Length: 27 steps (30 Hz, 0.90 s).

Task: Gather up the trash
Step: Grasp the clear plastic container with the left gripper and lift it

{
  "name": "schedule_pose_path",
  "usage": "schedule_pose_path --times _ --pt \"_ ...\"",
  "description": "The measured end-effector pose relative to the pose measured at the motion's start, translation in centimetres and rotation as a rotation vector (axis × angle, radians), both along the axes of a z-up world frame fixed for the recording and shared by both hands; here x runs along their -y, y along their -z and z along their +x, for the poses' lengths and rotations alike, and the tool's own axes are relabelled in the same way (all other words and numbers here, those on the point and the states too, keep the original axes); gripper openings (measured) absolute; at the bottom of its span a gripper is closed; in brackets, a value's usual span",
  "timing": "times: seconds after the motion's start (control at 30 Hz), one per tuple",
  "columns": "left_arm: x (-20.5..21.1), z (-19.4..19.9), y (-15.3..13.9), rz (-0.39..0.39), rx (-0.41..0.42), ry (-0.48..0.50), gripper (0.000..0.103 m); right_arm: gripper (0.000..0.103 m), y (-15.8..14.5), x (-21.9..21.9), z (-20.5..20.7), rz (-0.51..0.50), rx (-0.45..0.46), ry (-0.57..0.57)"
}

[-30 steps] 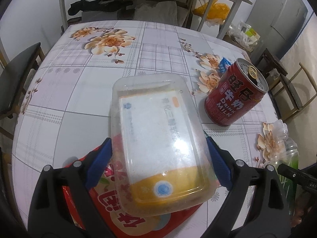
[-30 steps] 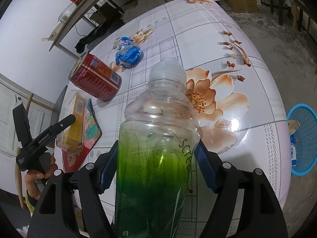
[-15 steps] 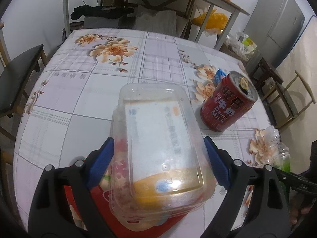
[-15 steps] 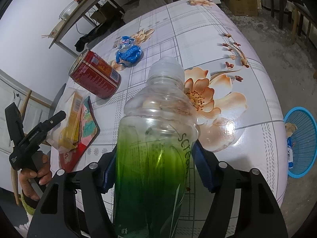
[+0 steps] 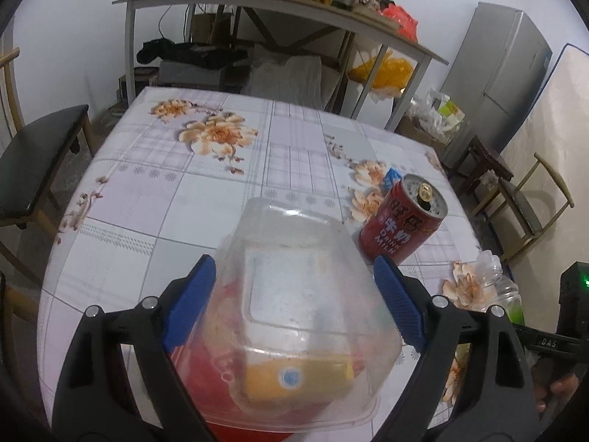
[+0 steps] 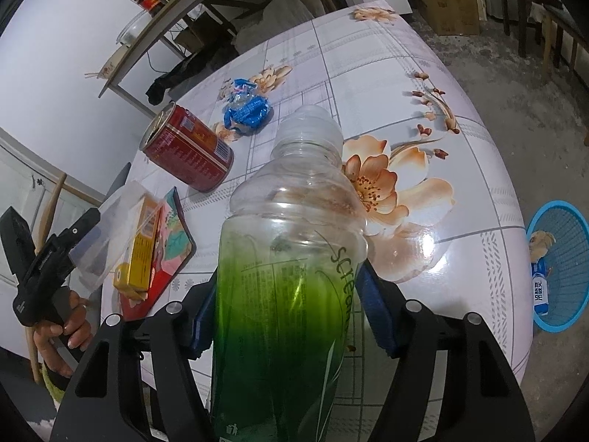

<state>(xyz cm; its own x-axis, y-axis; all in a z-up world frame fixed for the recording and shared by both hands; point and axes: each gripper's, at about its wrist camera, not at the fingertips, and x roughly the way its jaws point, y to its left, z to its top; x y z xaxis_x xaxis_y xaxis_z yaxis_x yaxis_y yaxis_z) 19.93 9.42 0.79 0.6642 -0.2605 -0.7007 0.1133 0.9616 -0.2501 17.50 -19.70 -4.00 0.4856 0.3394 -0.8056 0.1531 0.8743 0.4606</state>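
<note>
Trash items sit on a round counter point(image 5: 154, 199) covered with a pale checked, flower-printed cloth. Low in the left wrist frame, the left hand-held gripper point(image 5: 294, 294) has its blue pads against both sides of a clear plastic clamshell box point(image 5: 298, 294), clamping it; an orange-and-white carton point(image 5: 294, 372) shows through the box, and a red printed packet point(image 5: 210, 364) lies under it. Whether the box is clear of the packet cannot be told. Right of centre in that frame stands an opened red drink can point(image 5: 403, 221) marked "DRINK MILK", with a scrap of blue wrapper point(image 5: 392, 176) just behind it.

Filling the middle of the right wrist frame, the right hand-held gripper point(image 6: 291, 309) grips a clear plastic bottle with a green lower label and a white cap point(image 6: 291, 258); its jaws have just been closing on the bottle, and the blue pads press the bottle's sides. In the upper left of this frame the same can leans beside the crumpled blue wrapper. At the left edge a hand point(image 6: 62, 328) holds the left tool, with the clamshell box, carton and red packet next to it.

On the floor at the right edge of the right wrist frame sits a blue mesh basket point(image 6: 567, 294) holding a small white-and-blue carton point(image 6: 539, 287) and a scrap of brown paper.
</note>
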Motion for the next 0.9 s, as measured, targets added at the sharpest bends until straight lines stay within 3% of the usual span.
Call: schedule_pose_path --times 0.1,0.13,0.17,0.27,0.37,0.43,0.53,0.73,0.9 --pt "-0.3 -0.2 -0.3 -0.009 0.019 -0.001 0.081 0.066 -0.1 0.0 0.0 0.002 0.002 -0.001" --pt "-0.4 -0.4 -0.4 -0.011 0.029 -0.006 0.057 0.066 0.0 0.0 -0.1 0.002 0.002 -0.002" --pt "-0.6 -0.5 -0.5 -0.025 0.036 0.000 0.047 0.066 0.0 0.0 -0.1 0.002 0.002 -0.002" --pt "-1.2 -0.2 -0.4 -0.078 0.022 -0.003 0.045 0.066 0.1 -0.1 -0.1 0.002 -0.001 -0.002" --pt "-1.3 0.3 0.2 -0.074 -0.024 0.000 0.052 0.066 0.1 -0.1 -0.1 0.003 -0.005 -0.003" --pt "-1.3 0.3 0.5 -0.087 -0.051 -0.005 0.076 0.066 0.1 -0.3 -0.1 0.000 -0.006 -0.004" --pt "-0.2 0.0 0.5 -0.070 -0.060 0.040 0.086 0.066 0.1 -0.3 0.0 0.000 -0.010 -0.002" --pt "4.2 0.1 1.6 0.145 -0.072 0.127 0.090 0.066 0.4 -0.5 0.2 0.006 -0.018 -0.003" --pt "5.5 1.1 3.2 0.228 -0.109 0.122 0.091 0.066 0.4 -0.5 0.2 0.007 -0.021 -0.004"
